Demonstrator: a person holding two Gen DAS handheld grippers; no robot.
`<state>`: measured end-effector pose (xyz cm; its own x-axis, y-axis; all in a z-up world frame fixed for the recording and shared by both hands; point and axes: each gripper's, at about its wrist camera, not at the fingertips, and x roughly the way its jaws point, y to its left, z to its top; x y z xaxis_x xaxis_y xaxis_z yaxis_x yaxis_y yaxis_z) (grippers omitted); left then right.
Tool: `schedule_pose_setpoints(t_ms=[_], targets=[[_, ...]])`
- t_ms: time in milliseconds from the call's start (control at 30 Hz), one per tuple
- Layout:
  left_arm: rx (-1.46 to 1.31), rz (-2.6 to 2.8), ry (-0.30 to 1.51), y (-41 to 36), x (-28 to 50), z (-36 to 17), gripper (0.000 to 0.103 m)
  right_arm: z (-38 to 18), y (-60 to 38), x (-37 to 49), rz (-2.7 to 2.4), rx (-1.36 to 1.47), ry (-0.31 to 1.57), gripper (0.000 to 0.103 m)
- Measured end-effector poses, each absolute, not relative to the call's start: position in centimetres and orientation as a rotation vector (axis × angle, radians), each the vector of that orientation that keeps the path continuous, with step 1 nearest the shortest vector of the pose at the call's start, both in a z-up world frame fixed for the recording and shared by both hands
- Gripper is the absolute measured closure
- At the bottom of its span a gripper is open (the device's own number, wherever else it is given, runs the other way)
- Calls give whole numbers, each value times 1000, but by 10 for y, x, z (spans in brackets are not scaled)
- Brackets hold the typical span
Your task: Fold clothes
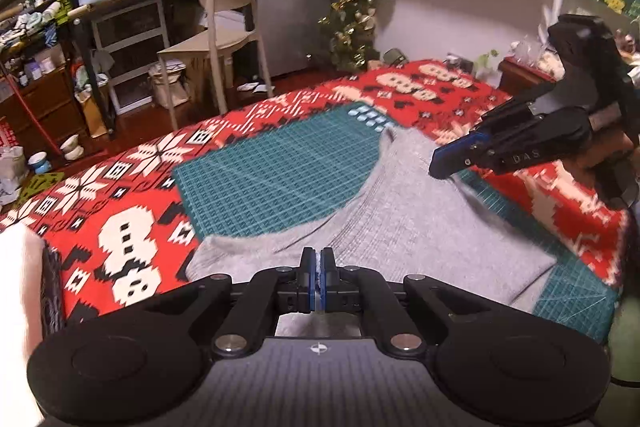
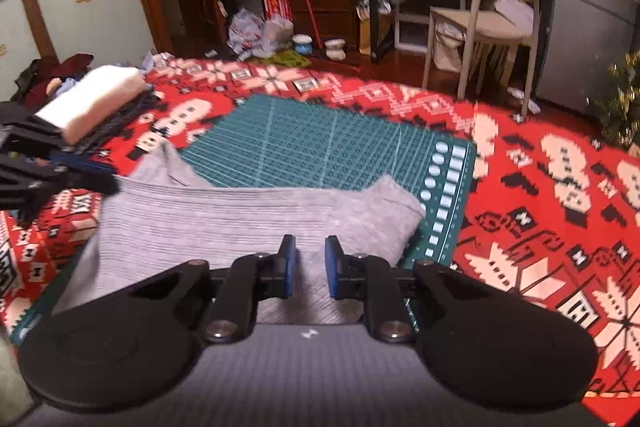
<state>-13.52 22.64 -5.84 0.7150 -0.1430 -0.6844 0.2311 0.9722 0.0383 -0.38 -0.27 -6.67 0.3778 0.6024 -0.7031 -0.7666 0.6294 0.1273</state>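
On the far left of the right wrist view, a stack of folded clothes (image 2: 96, 103) with a white piece on top sits on the red patterned blanket (image 2: 540, 195). Just right of it the left gripper (image 2: 100, 183) reaches in from the left edge and meets the near-left edge of the grey garment (image 2: 248, 223). In its own view the left gripper (image 1: 319, 263) has its blue pads pressed together with a thin sliver of pale fabric between them, pinching the grey garment (image 1: 400, 227).

The garment lies partly folded across the near half of the green cutting mat (image 2: 320, 143), which covers the middle of the blanket. Its far edge runs left to right, ending in a rounded corner beside the mat's white markings.

The right gripper (image 2: 310, 267) hovers over the garment's near part with its fingers spread apart, holding nothing. Far right, a beige chair (image 2: 492, 23) stands on the floor.
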Motion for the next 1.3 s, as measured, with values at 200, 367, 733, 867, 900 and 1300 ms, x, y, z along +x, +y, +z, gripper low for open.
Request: schedule_pose_setpoints(t_ms=[200,367,733,867,900,1300], targets=[[116,-168,791,237,-125,-77,100,-81,-4,-3,869,-219,803,86],[133,-169,800,233,-118,-84,100,-78,-9,5,808,-187,762,86],[-86,-96,833,261,-145,-66,76,-66,-48,-17,785,-27,851,81],[-251,-126,926,272,-165,-72,76,-68,-65,-45,791,33,970,80],[-289,-139,950,272,-169,-75,76,-70,-69,-52,788,50,997,80],[-338,-223,1048,237,-180,-88,73,-86,-69,-92,762,43,1096,93]])
